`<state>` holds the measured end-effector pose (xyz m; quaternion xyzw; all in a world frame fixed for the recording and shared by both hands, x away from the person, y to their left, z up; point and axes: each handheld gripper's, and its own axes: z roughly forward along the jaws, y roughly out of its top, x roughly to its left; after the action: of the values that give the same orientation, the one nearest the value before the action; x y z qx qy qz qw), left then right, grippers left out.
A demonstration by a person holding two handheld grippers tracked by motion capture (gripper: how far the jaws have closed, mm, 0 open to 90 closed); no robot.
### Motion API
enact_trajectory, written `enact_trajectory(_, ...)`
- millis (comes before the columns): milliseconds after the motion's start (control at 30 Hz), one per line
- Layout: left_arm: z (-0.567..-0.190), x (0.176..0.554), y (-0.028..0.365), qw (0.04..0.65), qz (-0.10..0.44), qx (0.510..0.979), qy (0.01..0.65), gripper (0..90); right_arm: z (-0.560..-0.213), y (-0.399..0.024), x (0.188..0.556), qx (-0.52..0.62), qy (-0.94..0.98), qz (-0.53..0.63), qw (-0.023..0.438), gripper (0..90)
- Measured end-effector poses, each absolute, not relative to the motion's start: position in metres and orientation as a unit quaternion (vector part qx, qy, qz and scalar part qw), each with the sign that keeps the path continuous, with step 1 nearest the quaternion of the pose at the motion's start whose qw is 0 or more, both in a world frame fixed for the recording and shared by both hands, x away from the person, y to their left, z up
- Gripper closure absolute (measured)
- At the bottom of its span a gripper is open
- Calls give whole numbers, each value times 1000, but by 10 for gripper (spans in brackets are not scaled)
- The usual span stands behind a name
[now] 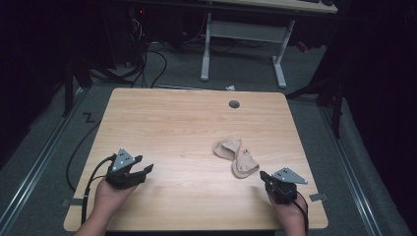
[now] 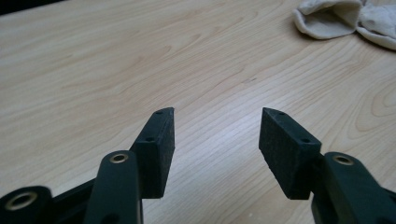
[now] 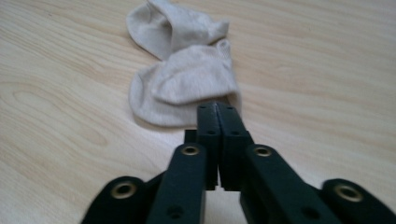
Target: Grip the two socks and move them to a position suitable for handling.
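Two beige ankle socks lie touching on the wooden table (image 1: 172, 123), right of its middle: one sock (image 1: 227, 148) farther back, the other sock (image 1: 244, 165) nearer the front. The near sock (image 3: 187, 86) sits just beyond the tips of my right gripper (image 3: 217, 108), whose jaws are pressed together with nothing between them. That right gripper (image 1: 265, 176) rests at the front right of the table. My left gripper (image 1: 143, 165) is at the front left, open and empty (image 2: 217, 116), with the socks (image 2: 334, 18) far off at the upper right.
A round grey cable hole (image 1: 234, 104) is set in the table near its back edge. Beyond the table stand a white desk frame (image 1: 243, 44) and loose cables (image 1: 147, 64) on the grey floor. Dark surroundings flank both sides.
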<state>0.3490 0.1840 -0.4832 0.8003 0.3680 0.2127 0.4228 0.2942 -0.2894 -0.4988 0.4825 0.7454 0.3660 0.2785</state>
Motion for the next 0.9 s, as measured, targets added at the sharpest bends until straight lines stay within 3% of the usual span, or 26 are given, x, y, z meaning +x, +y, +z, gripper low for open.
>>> enact_trajectory(133,-488,345,182,410,226,807,362,541,-494,-281,308,474,752,364,279,900)
enact_trajectory(333,-495,350,189,410,188,807,380,607,-486,-270,336,475,751,362,280,900)
enact_trajectory(567,-498,350,188,414,177,811,374,562,-504,-272,369,505,760,322,254,900)
enact_trajectory(900,-500,343,190,412,174,813,373,524,-524,-269,363,504,772,300,244,900)
